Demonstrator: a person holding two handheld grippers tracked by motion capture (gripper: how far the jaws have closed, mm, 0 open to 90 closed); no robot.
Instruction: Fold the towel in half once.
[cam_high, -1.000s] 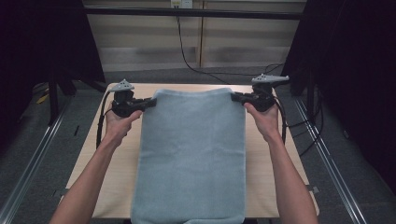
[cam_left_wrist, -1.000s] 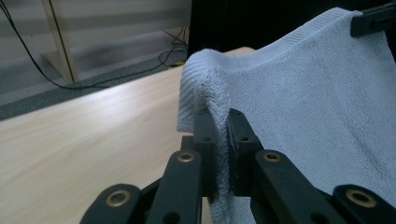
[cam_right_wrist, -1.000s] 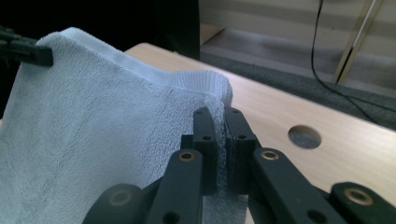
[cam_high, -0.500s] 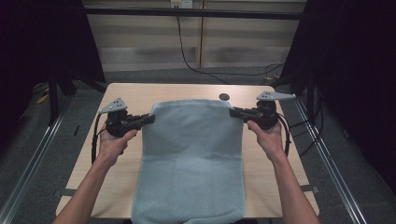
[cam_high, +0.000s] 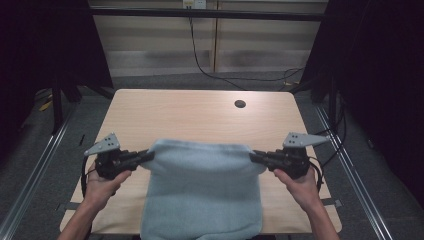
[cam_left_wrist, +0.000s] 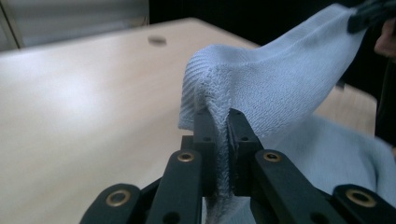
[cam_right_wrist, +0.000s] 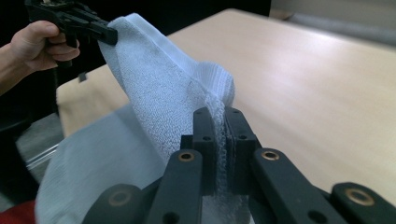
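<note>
Towel (cam_high: 202, 192) — pale blue terry, soft and limp, light in judgement — hangs lifted over the table's (cam_high: 200, 112) near half, at 6 o'clock from the cable hole (cam_high: 240, 104). Left gripper (cam_high: 141, 157) pinches its far-left corner; right gripper (cam_high: 256, 157) pinches the far-right one, jaws pressed on cloth. Fabric sags between grips — corner holds suit it best; thick hem resists slipping.

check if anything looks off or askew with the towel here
Nothing stands out. The light blue towel is pinched at its two far corners by the left gripper and right gripper, lifted fairly level, its near part hanging over the table edge.
</note>
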